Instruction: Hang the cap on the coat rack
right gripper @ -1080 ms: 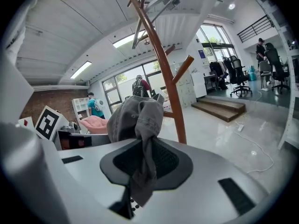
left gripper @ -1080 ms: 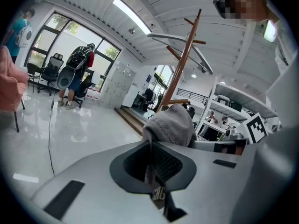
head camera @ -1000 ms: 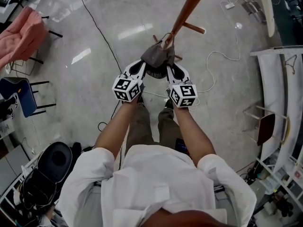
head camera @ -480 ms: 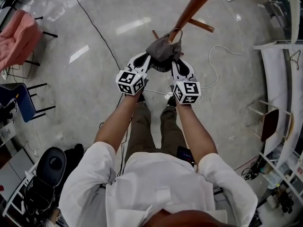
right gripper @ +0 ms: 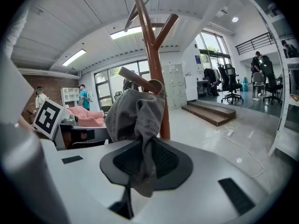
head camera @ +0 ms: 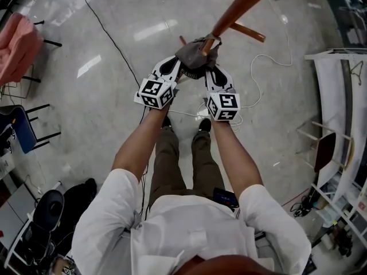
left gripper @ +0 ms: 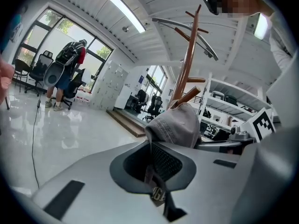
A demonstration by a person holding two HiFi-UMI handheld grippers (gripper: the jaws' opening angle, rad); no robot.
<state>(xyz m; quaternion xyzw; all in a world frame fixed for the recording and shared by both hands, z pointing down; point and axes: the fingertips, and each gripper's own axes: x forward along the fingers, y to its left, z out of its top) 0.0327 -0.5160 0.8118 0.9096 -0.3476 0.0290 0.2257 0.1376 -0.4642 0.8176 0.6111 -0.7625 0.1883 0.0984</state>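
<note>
Grey cotton, washed and wrinkled, makes up the cap [head camera: 194, 55], and we hold it up between both grippers, directly against the coat rack [head camera: 241, 7]. The cap is soft and has lost its round shape; its stitched seams show on the crown. It has a narrow back strap [left gripper: 150, 171] with a small metal buckle [left gripper: 158, 196].

The left gripper [left gripper: 156, 167] is closed on this strap, which hangs down between its dark, ribbed pads. The right gripper [right gripper: 142, 164] is closed on a bunched fold of the cap's cloth, and a tail of cloth hangs out below its pads. The two grippers stand near each other with the cap stretched between their tips, and both have smooth pale grey shells.

The coat rack is of reddish-brown wood, with a round, smooth pole and short pegs that slope upward. In the right gripper view one peg [right gripper: 138, 82] touches the upper edge of the cap. We cannot tell if it already passes inside the cap.

As for things that hold other things, a chair [head camera: 34, 39] at the far left carries a pink cloth [head camera: 14, 44], and white shelves [head camera: 335, 153] at the right hold small items that are too small to name.

The floor [head camera: 114, 113] is pale polished stone and reflects the ceiling lights. A white cable [head camera: 269, 67] and a black cable [head camera: 114, 33] lie on it.
</note>
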